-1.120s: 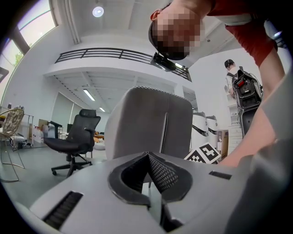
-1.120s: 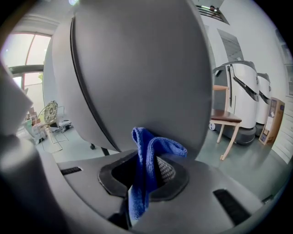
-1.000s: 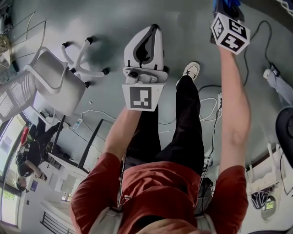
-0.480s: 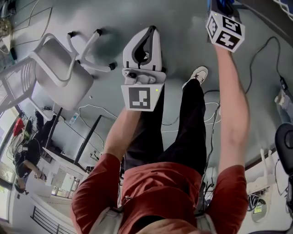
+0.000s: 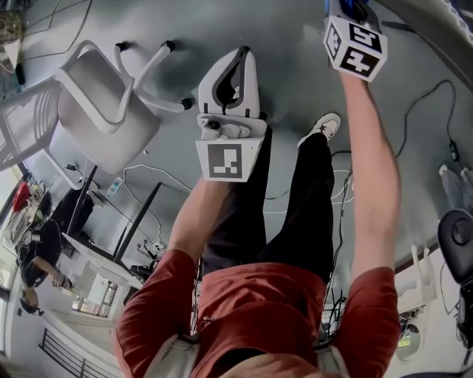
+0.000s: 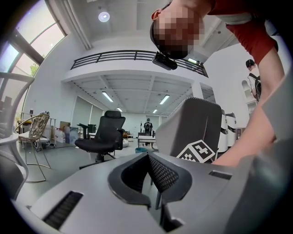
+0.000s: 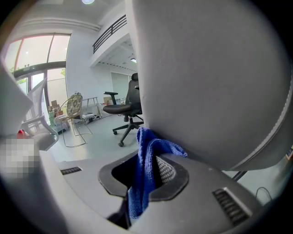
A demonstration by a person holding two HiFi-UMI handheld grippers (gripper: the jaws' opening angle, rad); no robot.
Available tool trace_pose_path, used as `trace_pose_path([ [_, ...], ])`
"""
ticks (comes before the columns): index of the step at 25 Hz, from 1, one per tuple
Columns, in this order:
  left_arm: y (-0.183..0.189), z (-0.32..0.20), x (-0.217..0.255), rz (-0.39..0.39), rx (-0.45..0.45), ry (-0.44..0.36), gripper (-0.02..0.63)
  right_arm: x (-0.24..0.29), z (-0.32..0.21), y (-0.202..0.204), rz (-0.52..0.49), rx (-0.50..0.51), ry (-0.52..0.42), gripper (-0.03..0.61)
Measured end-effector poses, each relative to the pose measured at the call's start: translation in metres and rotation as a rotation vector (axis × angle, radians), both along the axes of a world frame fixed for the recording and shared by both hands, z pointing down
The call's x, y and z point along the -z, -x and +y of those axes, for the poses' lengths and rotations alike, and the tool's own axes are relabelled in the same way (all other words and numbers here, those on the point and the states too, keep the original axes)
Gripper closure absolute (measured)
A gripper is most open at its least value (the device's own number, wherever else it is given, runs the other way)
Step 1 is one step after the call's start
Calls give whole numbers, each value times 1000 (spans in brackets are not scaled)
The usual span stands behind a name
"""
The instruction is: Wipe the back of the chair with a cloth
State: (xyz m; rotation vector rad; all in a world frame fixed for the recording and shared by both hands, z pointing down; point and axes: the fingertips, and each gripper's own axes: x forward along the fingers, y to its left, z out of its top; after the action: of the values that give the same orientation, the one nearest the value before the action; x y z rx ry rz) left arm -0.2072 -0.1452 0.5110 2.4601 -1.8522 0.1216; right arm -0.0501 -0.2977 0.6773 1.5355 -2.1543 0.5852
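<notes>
My right gripper (image 7: 149, 157) is shut on a blue cloth (image 7: 144, 169) that stands up between its jaws. The cloth's top lies against or just short of a broad grey chair back (image 7: 206, 77) that fills the upper right of the right gripper view. In the head view the right gripper (image 5: 347, 15) is raised at the top edge, with a bit of the blue cloth (image 5: 362, 7) showing above its marker cube. My left gripper (image 5: 242, 55) is held at the middle, pointing away. Its jaws (image 6: 150, 160) meet with nothing between them.
A white chair (image 5: 103, 103) on castors stands at the left. A black office chair (image 6: 103, 135) stands further off in the hall. Cables (image 5: 414, 111) run over the grey floor at the right. The person's shoe (image 5: 325, 125) is below the right gripper.
The right gripper has shifted a little left and up with the cloth. The white chair has slid up in the head view. The left gripper has hardly moved.
</notes>
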Motion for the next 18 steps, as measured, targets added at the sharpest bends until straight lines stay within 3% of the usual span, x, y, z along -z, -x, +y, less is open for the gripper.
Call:
trace_pose_path([
  [4, -1, 4, -1, 1, 9, 15, 600, 6, 4, -6, -3, -6, -3, 523],
  [11, -32, 3, 6, -9, -38, 3, 600, 51, 44, -22, -115, -35, -71, 522],
  [18, -105, -2, 19, -7, -132, -10, 600, 111, 111, -107, -129, -138, -186, 523],
])
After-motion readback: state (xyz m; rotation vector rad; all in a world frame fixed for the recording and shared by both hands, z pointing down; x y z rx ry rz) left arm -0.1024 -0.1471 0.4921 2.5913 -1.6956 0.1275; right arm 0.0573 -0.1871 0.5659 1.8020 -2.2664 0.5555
